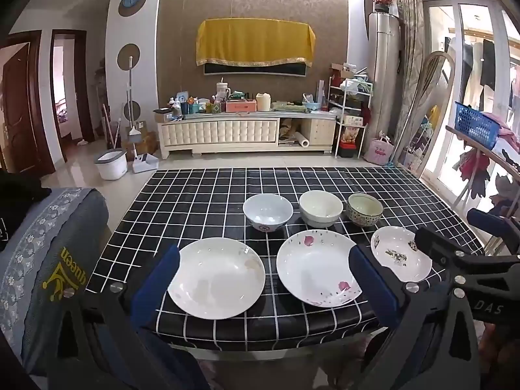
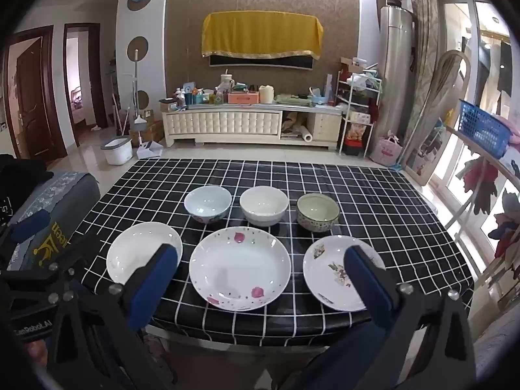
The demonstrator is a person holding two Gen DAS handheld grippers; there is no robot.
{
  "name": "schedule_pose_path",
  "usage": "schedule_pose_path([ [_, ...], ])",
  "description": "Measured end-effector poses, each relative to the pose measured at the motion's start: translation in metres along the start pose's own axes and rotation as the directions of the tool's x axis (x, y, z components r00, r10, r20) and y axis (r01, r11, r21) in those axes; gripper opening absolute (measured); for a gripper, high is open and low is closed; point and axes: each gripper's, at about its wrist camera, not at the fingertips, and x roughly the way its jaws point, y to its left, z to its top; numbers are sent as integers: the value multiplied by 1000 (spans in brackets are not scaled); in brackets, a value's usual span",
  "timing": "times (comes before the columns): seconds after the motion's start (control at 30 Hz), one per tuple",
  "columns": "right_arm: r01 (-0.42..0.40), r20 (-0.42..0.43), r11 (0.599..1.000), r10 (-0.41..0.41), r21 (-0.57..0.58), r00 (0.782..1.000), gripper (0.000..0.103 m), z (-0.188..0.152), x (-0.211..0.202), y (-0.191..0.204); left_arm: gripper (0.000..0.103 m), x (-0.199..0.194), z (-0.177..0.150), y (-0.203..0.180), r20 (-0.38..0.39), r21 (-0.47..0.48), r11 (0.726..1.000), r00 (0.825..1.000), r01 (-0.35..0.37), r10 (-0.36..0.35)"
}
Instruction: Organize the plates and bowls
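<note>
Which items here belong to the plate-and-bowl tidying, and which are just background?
Job: plain white plate; pink-petal plate; small floral plate; pale blue bowl; white bowl; green patterned bowl.

Background: blue basket; mop bucket; TV cabinet.

We face a brown patterned wall (image 1: 253, 3) with a yellow cloth (image 1: 255, 41) above a cluttered white cabinet (image 1: 247, 133). Daylight enters through glass doors (image 2: 487, 74) at right; glossy tile floor (image 1: 78, 165).

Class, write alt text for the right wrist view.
Three plates lie in a front row and three bowls stand behind them on a black checked tablecloth. The right gripper hovers at the near edge, jaws open and empty, framing the middle plate.
</note>
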Motion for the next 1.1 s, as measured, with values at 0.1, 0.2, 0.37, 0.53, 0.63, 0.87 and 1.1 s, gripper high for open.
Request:
schedule_pose_path([
  [0.1,-5,2,1000,5,4,1000,103,1,-1,-1,103,4,-1,-9,-12,24,1000,1000,-9,9],
  [0.2,-4,2,1000,4,0,1000,103,-3,-2,2,103,1,-3,-1,3,22,1000,1000,-8,8],
  [0.37,-7,-8,1000,7,1,1000,103,-2,4,3,103,3,0,-1,-18,15,1000,1000,6,-5],
  [0.53,-14,-11,1000,14,2,1000,103,-3,1,1,103,1,1,1,-16,18,1000,1000,2,-1],
  [0.63,-18,-13,1000,18,4,1000,103,-3,1,1,103,1,1,1,-16,17,1000,1000,2,-2],
  [0.87,-24,-24,1000,24,7,999,103,-5,3,2,103,0,4,1,-16,12,1000,1000,1,0],
  [1.1,-30,-35,999,31,10,999,103,-5,5,1,103,2,2,1,-14,13,1000,1000,-6,6],
])
